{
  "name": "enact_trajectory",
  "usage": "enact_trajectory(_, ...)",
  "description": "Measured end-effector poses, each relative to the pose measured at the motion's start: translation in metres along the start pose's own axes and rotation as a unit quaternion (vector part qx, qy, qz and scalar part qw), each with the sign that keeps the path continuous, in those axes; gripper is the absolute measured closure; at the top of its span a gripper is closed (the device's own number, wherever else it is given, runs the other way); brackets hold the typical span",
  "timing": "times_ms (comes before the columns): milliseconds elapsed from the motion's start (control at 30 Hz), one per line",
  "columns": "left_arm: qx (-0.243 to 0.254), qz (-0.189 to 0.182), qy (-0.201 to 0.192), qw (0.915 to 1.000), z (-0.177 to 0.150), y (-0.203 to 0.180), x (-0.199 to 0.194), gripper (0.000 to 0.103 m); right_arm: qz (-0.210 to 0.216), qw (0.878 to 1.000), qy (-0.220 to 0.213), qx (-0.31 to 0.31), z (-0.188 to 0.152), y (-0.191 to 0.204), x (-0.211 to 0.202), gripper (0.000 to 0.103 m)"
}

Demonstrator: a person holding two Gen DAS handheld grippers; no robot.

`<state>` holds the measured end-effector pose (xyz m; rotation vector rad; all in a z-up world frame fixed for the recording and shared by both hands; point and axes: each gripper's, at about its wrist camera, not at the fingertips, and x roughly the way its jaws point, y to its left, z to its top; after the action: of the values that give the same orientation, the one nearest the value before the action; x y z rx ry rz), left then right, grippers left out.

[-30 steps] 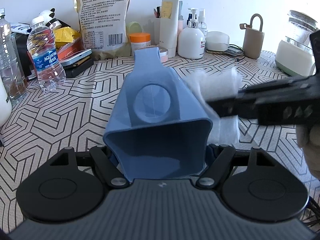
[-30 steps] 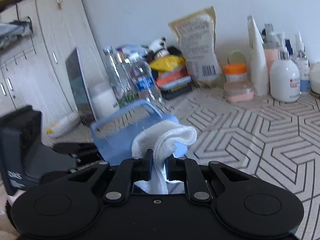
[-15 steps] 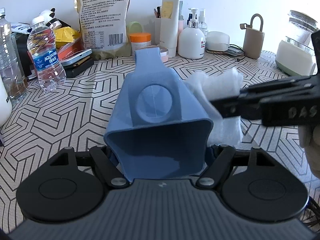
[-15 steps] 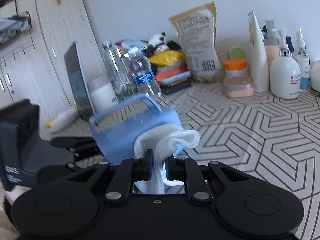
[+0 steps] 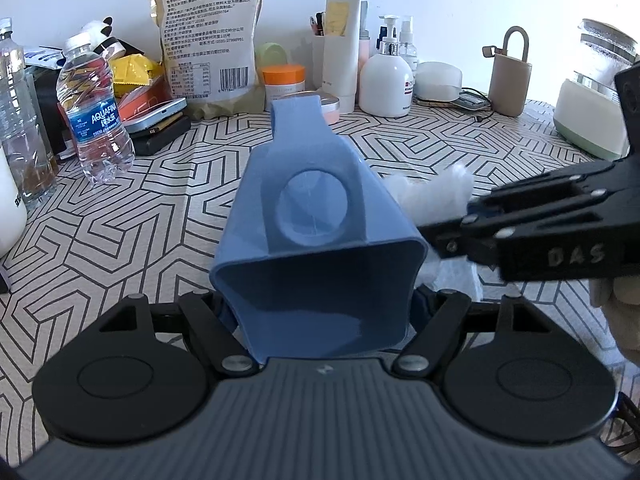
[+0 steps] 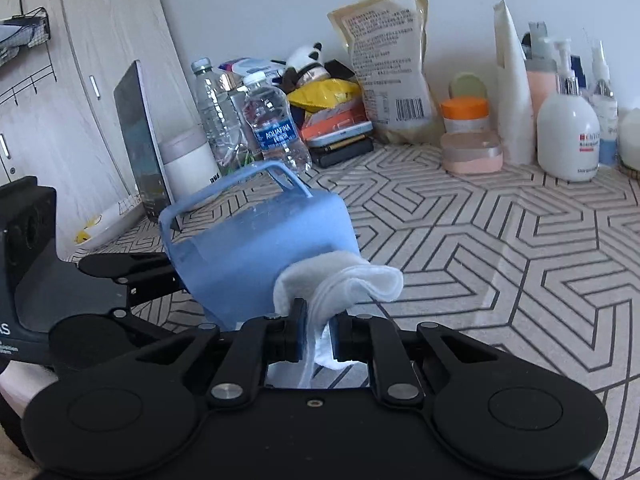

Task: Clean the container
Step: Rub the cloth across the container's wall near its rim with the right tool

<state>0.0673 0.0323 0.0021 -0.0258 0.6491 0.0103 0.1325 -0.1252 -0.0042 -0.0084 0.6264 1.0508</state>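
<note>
Blue container (image 5: pixel 316 248) tipped sideways, white cloth (image 6: pixel 340 280) touching it.

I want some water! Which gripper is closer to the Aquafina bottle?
Left. The left gripper holds the blue container, and the bottle stands off to its left. The right gripper, with the cloth, is on the container's far side.

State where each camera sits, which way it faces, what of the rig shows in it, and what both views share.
Left wrist: on the left gripper, facing the back wall; it grips the blue container; the right gripper enters from the right.
Right wrist: on the right gripper, clamping the white cloth, facing the left gripper and cabinet.
Shared: container, cloth, Aquafina bottle.
</note>
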Motion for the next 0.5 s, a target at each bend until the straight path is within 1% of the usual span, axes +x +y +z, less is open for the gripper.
enact_trajectory(100, 0.001, -0.002, 0.000, 1.0000, 0.000, -0.001, 0.000, 0.027, 0.026, 0.999, -0.032, 0.011, 0.003, -0.002, -0.012, 0.086)
enact_trajectory(200, 0.003, -0.004, 0.001, 1.0000, 0.000, -0.001, 0.000, 0.027, 0.034, 0.998, -0.044, 0.010, 0.005, -0.001, -0.016, 0.086)
enact_trajectory(267, 0.003, -0.004, 0.001, 1.0000, 0.000, -0.001, 0.000, 0.027, 0.032, 0.999, -0.041, 0.009, 0.005, 0.000, -0.015, 0.086)
enact_trajectory(500, 0.004, -0.004, 0.001, 1.0000, 0.001, -0.001, 0.000, 0.027, 0.007, 1.000, -0.009, 0.009, 0.001, -0.001, -0.004, 0.086)
